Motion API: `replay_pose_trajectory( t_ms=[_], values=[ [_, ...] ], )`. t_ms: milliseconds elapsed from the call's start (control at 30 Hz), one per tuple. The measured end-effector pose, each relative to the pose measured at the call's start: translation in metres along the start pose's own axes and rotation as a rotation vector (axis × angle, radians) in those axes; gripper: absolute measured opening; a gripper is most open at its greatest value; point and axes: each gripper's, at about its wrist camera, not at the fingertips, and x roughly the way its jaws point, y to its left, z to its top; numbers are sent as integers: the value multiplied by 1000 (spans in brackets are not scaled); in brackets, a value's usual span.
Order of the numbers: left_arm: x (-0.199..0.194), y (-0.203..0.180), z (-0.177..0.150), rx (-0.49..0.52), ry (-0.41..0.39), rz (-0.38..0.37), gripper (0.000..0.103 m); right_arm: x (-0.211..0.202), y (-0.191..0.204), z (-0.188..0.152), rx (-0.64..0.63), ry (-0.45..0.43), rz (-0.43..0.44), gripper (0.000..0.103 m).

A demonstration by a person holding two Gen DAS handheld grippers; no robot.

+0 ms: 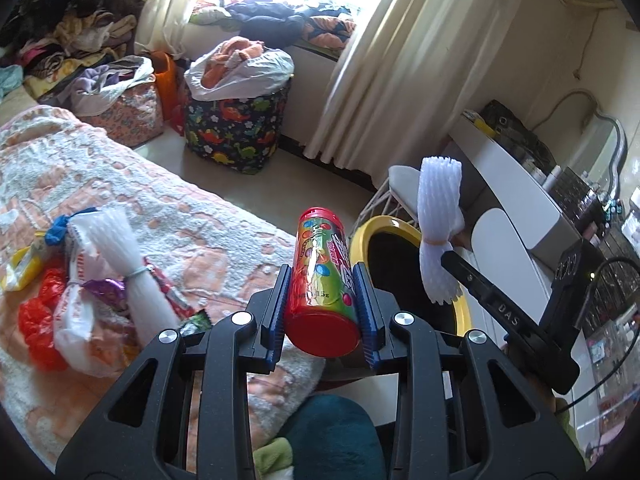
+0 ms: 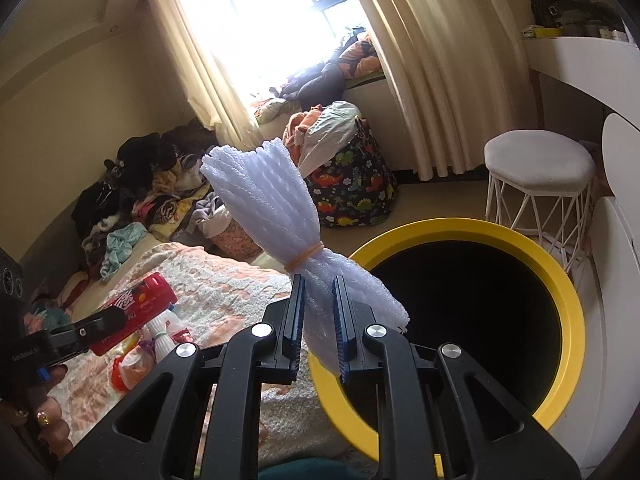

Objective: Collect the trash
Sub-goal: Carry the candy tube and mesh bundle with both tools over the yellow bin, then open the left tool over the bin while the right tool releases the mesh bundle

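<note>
My left gripper [image 1: 322, 280] clamps candy tube [image 1: 324, 276], long axis pointing forward-up | my right gripper [image 2: 318, 308] pinches foam bundle [image 2: 280, 208], leaning up-left | bin [image 2: 560, 280] beside.

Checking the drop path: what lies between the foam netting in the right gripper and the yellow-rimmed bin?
Nothing: in the right wrist view the foam netting, clamped in the right gripper, hangs at the bin rim with no object between.

Bright window [image 2: 256, 12] w/ cream curtains [image 2: 404, 60]; white stool [image 2: 538, 164] on pale floor [image 1: 288, 172], clothes piles by bed.
</note>
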Motion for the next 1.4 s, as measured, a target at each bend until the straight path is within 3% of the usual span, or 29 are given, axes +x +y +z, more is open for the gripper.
replay_pose_trajectory(
  t_ms=[467,1000,1167,1200,1300,1400],
  values=[
    [43,-50,-10,87,59,-70,24,-5,-55,5,131,2,-70,14],
    [109,-93,-25,189,150,-130,24,2,-113,-4,321,85,-118,14],
    [126,-92,-27,182,182,-132,24,7,-124,-8,373,115,-118,21],
    [129,-91,-27,171,185,-133,26,7,-125,-8,382,119,-116,26],
    [130,-87,-26,143,183,-142,59,8,-126,-8,387,120,-134,42],
    [125,-81,-27,128,167,-146,71,7,-124,-7,379,107,-150,47]
  ],
)
